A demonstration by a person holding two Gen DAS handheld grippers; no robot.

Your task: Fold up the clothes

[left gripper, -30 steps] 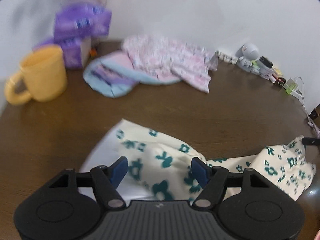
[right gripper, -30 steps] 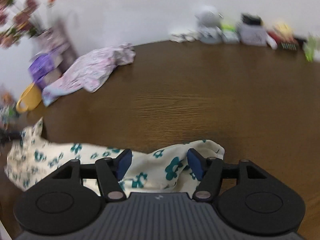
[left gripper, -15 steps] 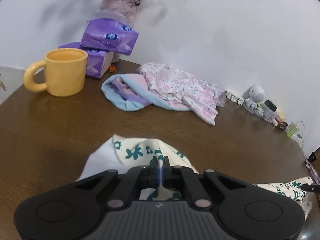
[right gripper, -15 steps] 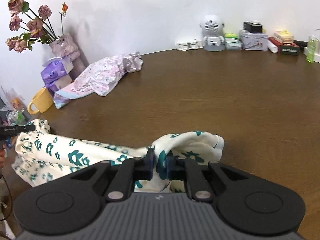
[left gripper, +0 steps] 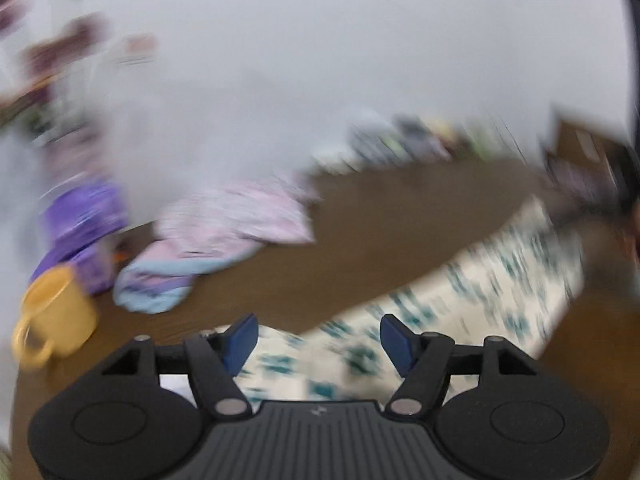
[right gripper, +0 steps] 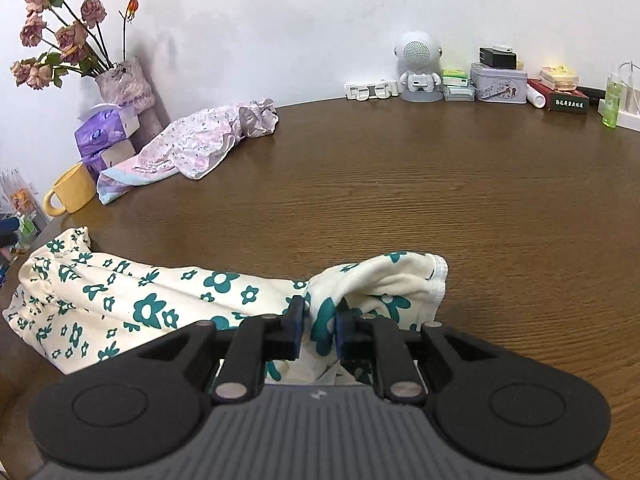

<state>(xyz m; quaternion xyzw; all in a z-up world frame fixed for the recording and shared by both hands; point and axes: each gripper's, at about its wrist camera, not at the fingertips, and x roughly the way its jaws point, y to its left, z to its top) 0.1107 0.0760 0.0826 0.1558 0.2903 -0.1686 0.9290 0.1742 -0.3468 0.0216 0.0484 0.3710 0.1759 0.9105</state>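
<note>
Wooden table (right gripper: pixel 400 200) bears mug (right gripper: pixel 70 194), tissue packs (right gripper: pixel 106 132) — pink garment (right gripper: pixel 192 144) beside.

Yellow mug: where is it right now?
Right wrist view, far left: the yellow mug stands on the table below the tissue packs, beside the pink clothes.

- The left gripper (left gripper: pixel 316 340) has a black body with two round discs at the lower corners of the frame and a ribbed grey panel between them
- Its black fingers (left gripper: pixel 240 338) end in blue pads, each arm pinned by a silver screw
- The right gripper (right gripper: pixel 318 326) looks alike: black body, ribbed grey centre with a small mark, silver screws, dark blue pads
</note>
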